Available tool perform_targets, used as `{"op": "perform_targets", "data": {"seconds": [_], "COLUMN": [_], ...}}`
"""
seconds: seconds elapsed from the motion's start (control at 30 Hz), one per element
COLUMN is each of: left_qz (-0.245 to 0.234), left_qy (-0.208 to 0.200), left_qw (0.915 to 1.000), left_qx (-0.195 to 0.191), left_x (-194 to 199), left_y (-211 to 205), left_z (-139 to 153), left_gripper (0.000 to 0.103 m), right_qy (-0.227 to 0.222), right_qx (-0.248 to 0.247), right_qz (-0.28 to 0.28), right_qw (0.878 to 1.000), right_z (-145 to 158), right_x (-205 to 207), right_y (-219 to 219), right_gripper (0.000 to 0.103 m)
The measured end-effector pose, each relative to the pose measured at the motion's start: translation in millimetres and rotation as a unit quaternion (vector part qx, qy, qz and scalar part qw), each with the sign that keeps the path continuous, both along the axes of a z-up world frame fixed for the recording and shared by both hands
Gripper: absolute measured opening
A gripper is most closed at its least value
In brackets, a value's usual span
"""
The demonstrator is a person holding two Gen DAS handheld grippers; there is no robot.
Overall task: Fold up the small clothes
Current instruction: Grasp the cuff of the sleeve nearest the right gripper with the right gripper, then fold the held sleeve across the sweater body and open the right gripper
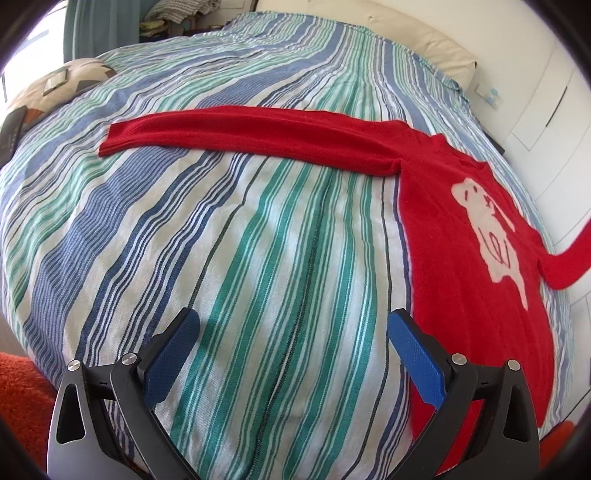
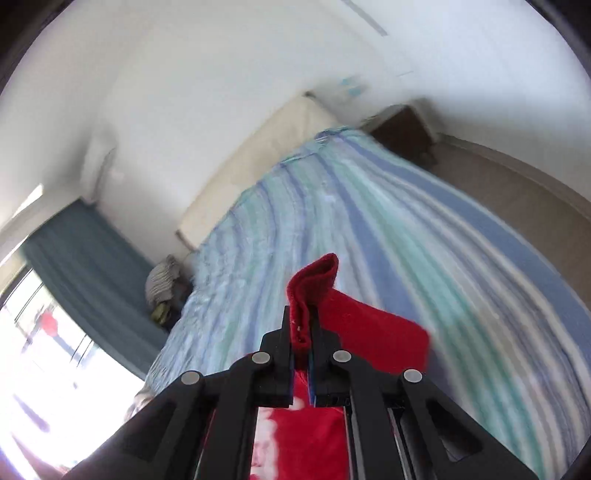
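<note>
- Right wrist view is blurred; the right gripper (image 2: 302, 325) pinches the sweater's cuff (image 2: 314, 280), jaws pressed together on it.
- Left gripper (image 1: 293, 332) jaws spread over the striped bedspread (image 1: 258, 236).
- Only the left view shows the red sweater (image 1: 461, 236) flat on the bed, one sleeve (image 1: 240, 129) outstretched, the other cut off.

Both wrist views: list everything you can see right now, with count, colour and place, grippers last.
Sweater: one, red with a pale animal print, flat on the bed; one sleeve stretched out sideways, the other lifted.
Bedcover: one, blue, green and white stripes, under the sweater.
Headboard: one, cream, far end of the bed.
Cushion: one, patterned, far left edge.
Curtain: one, blue, beside the window.
Clothes pile: one, grey striped, by the curtain.
Left gripper: open, above the bedcover.
Right gripper: shut on the sweater's cuff.
</note>
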State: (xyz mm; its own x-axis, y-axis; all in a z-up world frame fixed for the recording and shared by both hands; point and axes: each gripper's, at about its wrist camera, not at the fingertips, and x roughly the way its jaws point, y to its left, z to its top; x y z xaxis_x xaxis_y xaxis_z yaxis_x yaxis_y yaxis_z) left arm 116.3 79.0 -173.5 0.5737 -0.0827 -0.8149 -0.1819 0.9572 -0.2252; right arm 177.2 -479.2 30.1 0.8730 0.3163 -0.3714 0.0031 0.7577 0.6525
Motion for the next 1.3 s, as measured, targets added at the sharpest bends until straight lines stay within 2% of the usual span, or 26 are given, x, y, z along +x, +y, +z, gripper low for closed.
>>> {"op": "perform_targets", "data": {"seconds": [0.1,0.2,0.23,0.27,0.3,0.33,0.43,0.5,0.6,0.67,0.73,0.77,0.8,0.83,0.87,0.93,0.97,1.03,1.1,1.17,1.3], "left_qz": [0.009,0.024,0.029,0.035,0.041,0.046,0.057,0.062,0.061,0.053,0.040,0.031,0.022,0.013,0.005,-0.002,-0.005,-0.008,-0.011,-0.014,-0.023], "left_qy": [-0.011,-0.013,-0.012,-0.011,-0.012,-0.014,-0.019,-0.018,-0.014,-0.009,-0.006,-0.006,-0.005,-0.002,0.003,0.010,0.011,0.009,0.008,0.010,0.016], "left_qw": [0.9998,0.9993,0.9990,0.9987,0.9983,0.9978,0.9963,0.9954,0.9952,0.9965,0.9983,0.9991,0.9997,0.9999,0.9999,0.9998,0.9997,0.9997,0.9994,0.9991,0.9984], "left_qx": [-0.015,-0.027,-0.030,-0.034,-0.040,-0.046,-0.061,-0.071,-0.074,-0.064,-0.041,-0.027,-0.013,0.000,0.012,0.020,0.019,0.022,0.030,0.038,0.048], "left_x": [-3.4,-6.1,-6.4,-6.8,-7.3,-8.3,-10.3,-9.1,-5.7,-3.4,-2.5,-2.9,-3.1,-3.9,-4.1,-4.8,-4.1,-1.5,-0.2,-0.3,-1.1], "left_y": [6.8,17.2,20.8,24.4,28.0,31.2,39.6,42.1,39.8,33.0,23.5,18.5,13.1,9.5,5.6,2.7,1.6,-0.6,-3.5,-6.0,-10.5], "left_z": [5.6,8.1,7.8,7.8,8.1,8.6,10.4,10.1,7.1,5.0,3.9,3.6,3.1,2.3,0.7,-2.1,-3.0,-3.6,-4.3,-5.8,-9.0], "left_gripper": [0.102,0.102,0.102,0.102,0.102,0.102,0.102,0.102,0.102,0.102,0.102,0.102,0.102,0.102,0.102,0.102,0.102,0.102,0.102,0.102,0.102], "right_qy": [-0.021,-0.017,0.000,0.028,0.051,0.064,0.088,0.110,0.168,0.214,0.275,0.310,0.341,0.340,0.332,0.306,0.299,0.270,0.241,0.227,0.228], "right_qx": [-0.016,-0.020,-0.008,0.005,0.019,0.030,0.066,0.068,0.045,0.031,0.002,-0.020,-0.035,-0.017,0.001,-0.007,-0.036,-0.069,-0.082,-0.096,-0.112], "right_qz": [0.104,0.189,0.217,0.240,0.251,0.249,0.237,0.216,0.188,0.165,0.123,0.094,0.063,0.040,0.014,-0.012,-0.007,0.040,0.096,0.141,0.187], "right_qw": [0.994,0.982,0.976,0.970,0.966,0.966,0.965,0.968,0.967,0.962,0.954,0.946,0.937,0.939,0.943,0.952,0.954,0.960,0.962,0.959,0.949], "right_z": [24.2,16.4,4.3,-10.2,-26.9,-40.9,-69.1,-84.4,-112.7,-140.4,-177.8,-198.2,-215.8,-225.3,-228.0,-216.5,-205.0,-182.7,-164.2,-158.7,-178.7], "right_x": [40.1,74.4,85.7,96.2,102.2,106.8,117.3,119.0,121.4,116.6,114.8,112.5,107.8,100.7,92.5,78.9,73.7,62.6,40.6,14.0,-46.2], "right_y": [100.7,192.3,218.2,239.5,252.5,259.0,256.9,239.2,206.3,181.1,151.9,134.4,114.4,94.3,77.1,60.9,61.8,71.5,86.4,102.9,130.5], "right_gripper": [0.005,0.008,0.024,0.060,0.073,0.076,0.076,0.076,0.076,0.076,0.076,0.072,0.061,0.022,0.006,0.010,0.024,0.035,0.040,0.049,0.050]}}
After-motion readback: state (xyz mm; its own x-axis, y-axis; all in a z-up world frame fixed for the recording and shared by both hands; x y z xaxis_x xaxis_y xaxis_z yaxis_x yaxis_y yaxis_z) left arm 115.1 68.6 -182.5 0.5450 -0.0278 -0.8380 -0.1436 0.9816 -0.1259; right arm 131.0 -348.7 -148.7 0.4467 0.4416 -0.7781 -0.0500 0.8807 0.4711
